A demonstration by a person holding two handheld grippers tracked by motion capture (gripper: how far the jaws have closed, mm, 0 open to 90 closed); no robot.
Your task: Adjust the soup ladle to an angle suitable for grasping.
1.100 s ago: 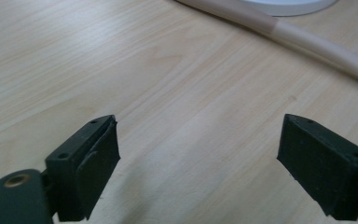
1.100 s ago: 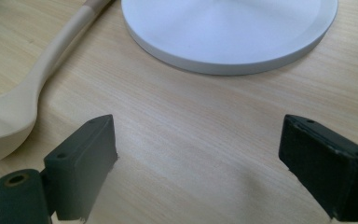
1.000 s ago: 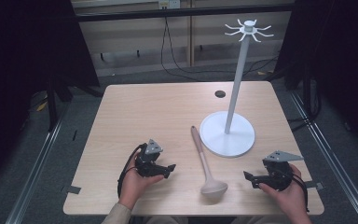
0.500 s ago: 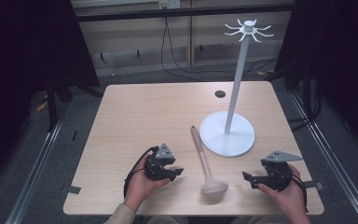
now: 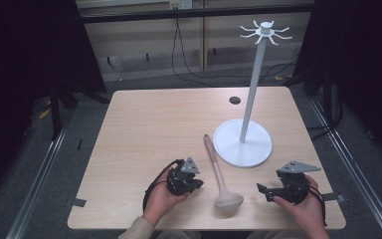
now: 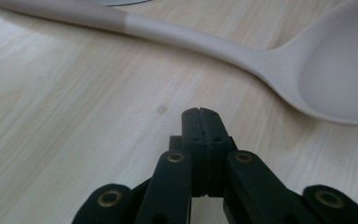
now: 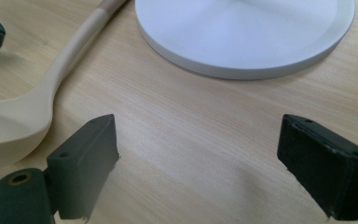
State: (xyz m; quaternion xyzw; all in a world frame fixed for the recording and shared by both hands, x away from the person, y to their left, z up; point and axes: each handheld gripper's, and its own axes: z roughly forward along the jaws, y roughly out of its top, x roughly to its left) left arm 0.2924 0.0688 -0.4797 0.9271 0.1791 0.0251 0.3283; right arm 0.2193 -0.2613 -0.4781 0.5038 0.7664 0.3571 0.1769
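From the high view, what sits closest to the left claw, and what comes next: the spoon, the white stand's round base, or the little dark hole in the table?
Measured from the left claw:
1. Spoon, just to its right, bowl toward the person.
2. White stand's round base, farther right and farther back.
3. Dark hole, near the table's far edge.

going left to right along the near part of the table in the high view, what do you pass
left tool → spoon → right tool
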